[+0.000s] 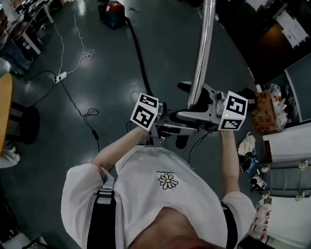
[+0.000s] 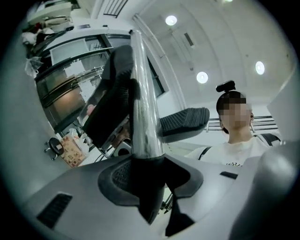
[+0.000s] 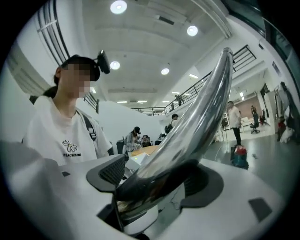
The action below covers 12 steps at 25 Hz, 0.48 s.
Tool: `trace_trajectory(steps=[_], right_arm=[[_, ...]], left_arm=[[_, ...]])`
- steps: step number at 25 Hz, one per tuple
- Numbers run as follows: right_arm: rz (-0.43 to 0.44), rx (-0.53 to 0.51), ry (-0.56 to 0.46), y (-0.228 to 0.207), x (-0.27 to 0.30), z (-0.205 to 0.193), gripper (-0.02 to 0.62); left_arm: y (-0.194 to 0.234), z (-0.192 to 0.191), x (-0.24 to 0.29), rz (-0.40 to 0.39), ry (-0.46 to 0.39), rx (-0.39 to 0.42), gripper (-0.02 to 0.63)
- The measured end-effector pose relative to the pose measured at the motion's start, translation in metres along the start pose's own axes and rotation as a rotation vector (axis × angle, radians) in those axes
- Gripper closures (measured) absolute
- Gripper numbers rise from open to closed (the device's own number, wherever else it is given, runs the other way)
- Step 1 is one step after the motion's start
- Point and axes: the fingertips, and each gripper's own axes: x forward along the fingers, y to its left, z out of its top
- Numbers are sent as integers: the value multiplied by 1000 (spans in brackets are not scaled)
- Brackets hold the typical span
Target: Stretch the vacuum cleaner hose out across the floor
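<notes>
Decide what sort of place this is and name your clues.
Probably a large open-plan workplace or lab hall: people seated at a desk, a railed upper gallery, a power strip on the floor.

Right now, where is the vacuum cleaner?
In the head view, the vacuum cleaner sits on the floor at top, left of centre, where the black hose ends, left of the metal wand.

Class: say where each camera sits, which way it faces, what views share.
Head view: on the head, looking down at arms, left gripper, right gripper, black hose.
Left gripper view: on left gripper, looking up along fingers gripping chrome tube; torso shows.
Right gripper view: on right gripper, same tube gripped; torso shows.
Shared: the tube, all three.
</notes>
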Motion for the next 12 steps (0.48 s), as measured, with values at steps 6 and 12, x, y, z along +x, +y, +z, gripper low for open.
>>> trace_trajectory(steps=[6, 12], right_arm=[[-28, 6, 3, -10, -9, -3, 212], [-46, 46, 24, -7, -2, -24, 212]], left_arm=[[9, 3, 3, -18, 30, -47, 460], [10, -16, -6, -12, 34, -89, 460]])
